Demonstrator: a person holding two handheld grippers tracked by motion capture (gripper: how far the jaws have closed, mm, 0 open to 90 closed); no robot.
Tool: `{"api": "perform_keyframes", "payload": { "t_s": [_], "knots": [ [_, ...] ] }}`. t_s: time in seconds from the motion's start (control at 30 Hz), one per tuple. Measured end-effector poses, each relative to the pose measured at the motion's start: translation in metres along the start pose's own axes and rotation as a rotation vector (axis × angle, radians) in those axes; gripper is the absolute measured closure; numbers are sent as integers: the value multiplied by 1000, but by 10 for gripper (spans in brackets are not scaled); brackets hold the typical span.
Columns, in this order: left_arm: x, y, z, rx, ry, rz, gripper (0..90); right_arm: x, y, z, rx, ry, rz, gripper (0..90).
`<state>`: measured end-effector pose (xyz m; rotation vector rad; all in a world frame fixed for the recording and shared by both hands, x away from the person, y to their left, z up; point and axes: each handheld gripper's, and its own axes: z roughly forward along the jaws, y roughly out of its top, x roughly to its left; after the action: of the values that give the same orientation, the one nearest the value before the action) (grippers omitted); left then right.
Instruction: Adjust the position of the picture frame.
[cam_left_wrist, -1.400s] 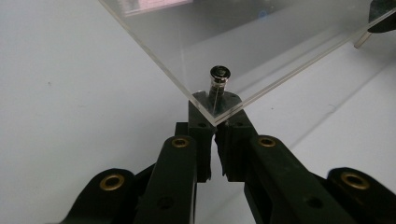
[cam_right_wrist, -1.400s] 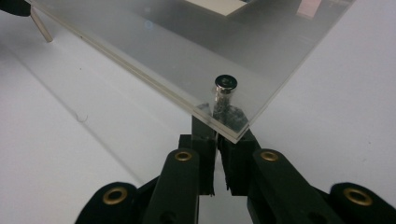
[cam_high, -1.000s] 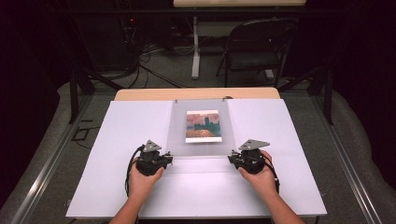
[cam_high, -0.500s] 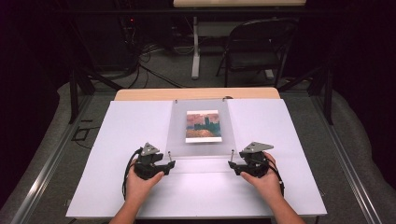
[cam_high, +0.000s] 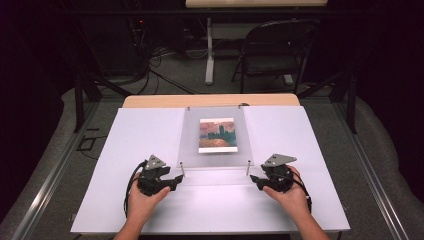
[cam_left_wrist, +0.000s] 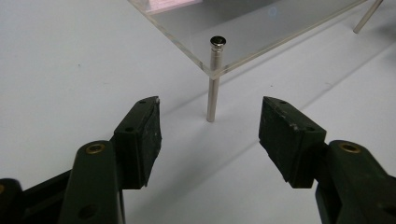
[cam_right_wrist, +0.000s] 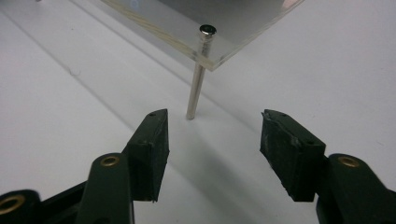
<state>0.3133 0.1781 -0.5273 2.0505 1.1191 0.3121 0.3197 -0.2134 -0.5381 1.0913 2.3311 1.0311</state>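
While your left gripper and right gripper gape empty, jaws lately narrowing slightly, clear acrylic sheet sits on thin metal pegs; far corners cut off.

Picture on clear plate, raised on table.

Lab or studio recording bay. Dark surround, white-topped table, floor cables, folding chair behind
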Motion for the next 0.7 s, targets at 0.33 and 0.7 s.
{"api": "perform_keyframes", "payload": {
  "t_s": [0.33, 0.7],
  "knots": [
    [9, -4, -21, 21, 32, 22, 387, -6, -1, -16, -22, 7, -35, 391],
    [18, 7, -34, -1, 56, -1, 223, -20, -3, -27, 5, -36, -7, 203]
  ]
}}
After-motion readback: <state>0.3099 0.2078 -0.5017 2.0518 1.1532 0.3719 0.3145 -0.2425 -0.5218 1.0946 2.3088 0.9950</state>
